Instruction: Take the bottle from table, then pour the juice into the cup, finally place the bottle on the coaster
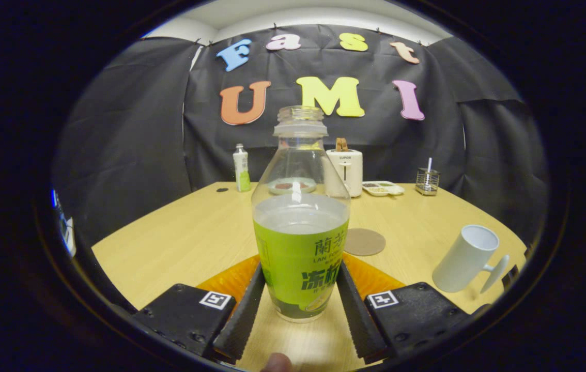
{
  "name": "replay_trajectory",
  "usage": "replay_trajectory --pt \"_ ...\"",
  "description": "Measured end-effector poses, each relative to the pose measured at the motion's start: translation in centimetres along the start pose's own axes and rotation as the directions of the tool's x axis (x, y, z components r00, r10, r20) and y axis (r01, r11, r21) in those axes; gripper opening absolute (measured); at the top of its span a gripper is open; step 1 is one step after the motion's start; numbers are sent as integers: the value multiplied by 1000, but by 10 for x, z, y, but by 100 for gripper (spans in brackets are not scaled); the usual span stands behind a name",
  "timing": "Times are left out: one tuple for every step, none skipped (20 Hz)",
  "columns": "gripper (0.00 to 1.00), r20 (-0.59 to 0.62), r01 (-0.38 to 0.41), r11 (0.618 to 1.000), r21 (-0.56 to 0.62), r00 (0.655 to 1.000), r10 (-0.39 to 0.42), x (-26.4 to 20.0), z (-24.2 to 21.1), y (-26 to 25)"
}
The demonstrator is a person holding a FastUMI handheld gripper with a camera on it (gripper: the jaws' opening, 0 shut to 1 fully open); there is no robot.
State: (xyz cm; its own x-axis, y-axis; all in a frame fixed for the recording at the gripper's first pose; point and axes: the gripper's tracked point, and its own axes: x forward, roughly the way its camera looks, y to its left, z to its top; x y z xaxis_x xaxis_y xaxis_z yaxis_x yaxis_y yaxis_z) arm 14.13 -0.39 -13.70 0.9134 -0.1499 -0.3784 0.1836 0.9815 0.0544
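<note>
An uncapped clear bottle [301,217] with a green label stands upright between my fingers, partly filled with pale juice. My gripper [301,268] is shut on the bottle, both fingers pressing the label's sides low on the body. I cannot tell whether its base touches the wooden table [189,243]. A round brown coaster [364,242] lies flat just beyond the bottle, slightly to the right. A white cup [466,258] with a handle stands further right, near the table's edge, its mouth open upward.
Along the table's far side stand a small green-and-white bottle [242,168], a plate [291,185], a white toaster [344,170], a divided tray [383,188] and a wire holder [427,181]. A fingertip [275,362] shows behind my fingers.
</note>
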Motion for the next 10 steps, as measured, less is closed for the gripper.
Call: replay_trajectory --pt "81 13 -18 999 37 1000 18 -4 6 2" --pt "80 27 -36 997 72 999 35 -7 11 4" --pt "80 42 -53 993 107 998 49 -11 17 6" --pt "80 55 -67 988 142 997 60 -13 22 5" --pt "80 66 -86 980 180 995 75 -15 28 5" --pt "80 78 -105 969 222 993 89 -16 32 4" --pt "80 93 -124 956 266 990 103 -18 37 4" --pt "80 106 -142 938 316 988 114 -18 41 1" --pt "80 118 -164 916 366 985 129 -18 46 -1" --pt "79 132 -185 892 412 981 142 -18 50 -2"
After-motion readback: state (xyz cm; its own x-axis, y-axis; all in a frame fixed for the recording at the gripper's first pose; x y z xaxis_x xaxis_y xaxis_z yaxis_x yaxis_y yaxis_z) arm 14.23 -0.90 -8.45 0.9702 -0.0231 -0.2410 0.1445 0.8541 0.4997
